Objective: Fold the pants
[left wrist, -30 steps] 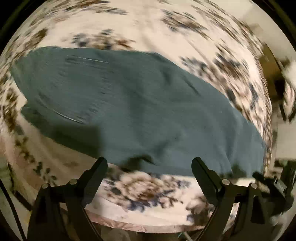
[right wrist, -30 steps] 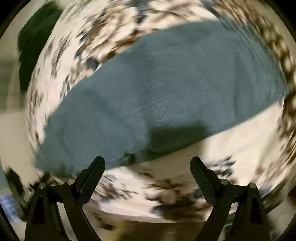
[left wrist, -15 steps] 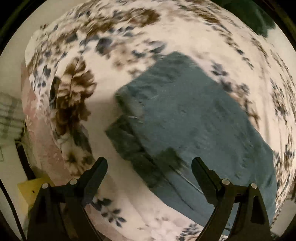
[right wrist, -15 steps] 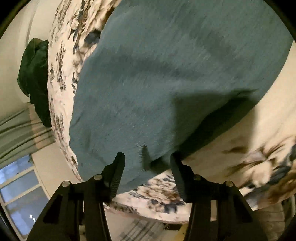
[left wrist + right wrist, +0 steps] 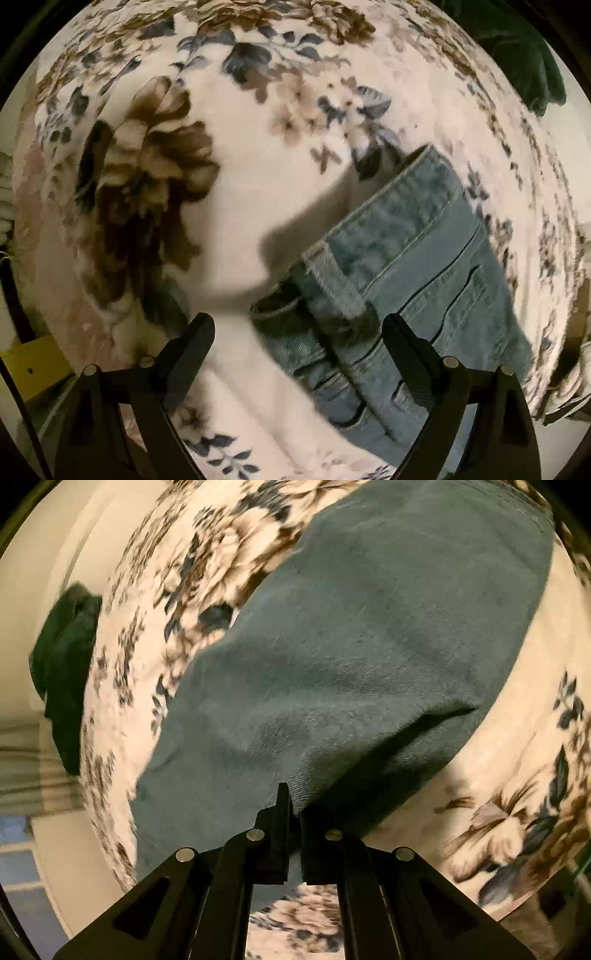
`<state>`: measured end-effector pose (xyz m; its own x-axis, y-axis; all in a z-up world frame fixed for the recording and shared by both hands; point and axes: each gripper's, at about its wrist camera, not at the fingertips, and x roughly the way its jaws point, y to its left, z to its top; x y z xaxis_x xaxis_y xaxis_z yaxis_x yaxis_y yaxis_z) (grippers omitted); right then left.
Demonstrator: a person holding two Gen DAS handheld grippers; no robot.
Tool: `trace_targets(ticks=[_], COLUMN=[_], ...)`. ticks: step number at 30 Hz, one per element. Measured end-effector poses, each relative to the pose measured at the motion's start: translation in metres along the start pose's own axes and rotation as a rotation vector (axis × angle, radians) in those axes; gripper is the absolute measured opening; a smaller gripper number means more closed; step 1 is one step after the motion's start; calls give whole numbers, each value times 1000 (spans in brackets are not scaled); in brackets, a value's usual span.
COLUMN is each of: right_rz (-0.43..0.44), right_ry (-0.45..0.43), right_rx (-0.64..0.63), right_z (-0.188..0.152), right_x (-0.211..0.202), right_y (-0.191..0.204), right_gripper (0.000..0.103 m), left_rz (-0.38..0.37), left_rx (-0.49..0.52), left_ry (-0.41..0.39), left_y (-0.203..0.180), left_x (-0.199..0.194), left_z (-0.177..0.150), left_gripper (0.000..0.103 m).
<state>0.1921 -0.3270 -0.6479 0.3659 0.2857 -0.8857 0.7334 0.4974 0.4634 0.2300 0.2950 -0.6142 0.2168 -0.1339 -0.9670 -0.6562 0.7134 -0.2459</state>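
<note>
The blue denim pants point(image 5: 351, 657) lie on a floral bedspread point(image 5: 517, 775). My right gripper point(image 5: 293, 805) is shut on the near edge of the pants and lifts a fold of denim. In the left wrist view the waistband end of the pants point(image 5: 406, 266) shows, with seams and a pocket. My left gripper point(image 5: 295, 332) is open, its fingers on either side of the waistband corner, just above the cloth.
The floral bedspread point(image 5: 184, 184) covers the whole surface. A dark green garment point(image 5: 62, 664) hangs at the bed's far side and also shows in the left wrist view point(image 5: 517, 55). A yellow object point(image 5: 33, 369) sits beyond the bed edge at lower left.
My right gripper has closed on the pants' edge, having been open a second ago. My left gripper has swung along the pants to the waistband end and stays open.
</note>
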Motion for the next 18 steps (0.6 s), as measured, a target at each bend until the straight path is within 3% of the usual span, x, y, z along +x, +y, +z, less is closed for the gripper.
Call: trace_targets(ticks=[2, 4, 5, 6, 7, 9, 13, 18], right_rz=[23, 3, 5, -2, 0, 11, 29, 5], right_ry=[47, 69, 80, 91, 97, 87, -2, -14], right_rx=[-9, -2, 2, 14, 33, 56, 33, 6], right_z=[3, 7, 10, 11, 12, 11, 7, -6], right_x=[10, 16, 18, 23, 27, 28, 1, -20], right_y=[4, 2, -7, -10, -15, -25, -28, -36], right_gripper=[5, 6, 6, 6, 6, 5, 4, 4], left_rz=[-21, -38, -44, -65, -55, -43, -84, -76], left_rx=[2, 8, 12, 23, 48, 99, 150, 162], left_ry=[-2, -15, -18, -14, -22, -57, -128, -109], left_y=[2, -6, -10, -12, -19, -29, -27, -22], left_x=[3, 8, 12, 17, 17, 9, -34, -41], left_z=[7, 15, 16, 19, 21, 20, 4, -2], left_gripper=[93, 83, 57, 40, 38, 21, 16, 16])
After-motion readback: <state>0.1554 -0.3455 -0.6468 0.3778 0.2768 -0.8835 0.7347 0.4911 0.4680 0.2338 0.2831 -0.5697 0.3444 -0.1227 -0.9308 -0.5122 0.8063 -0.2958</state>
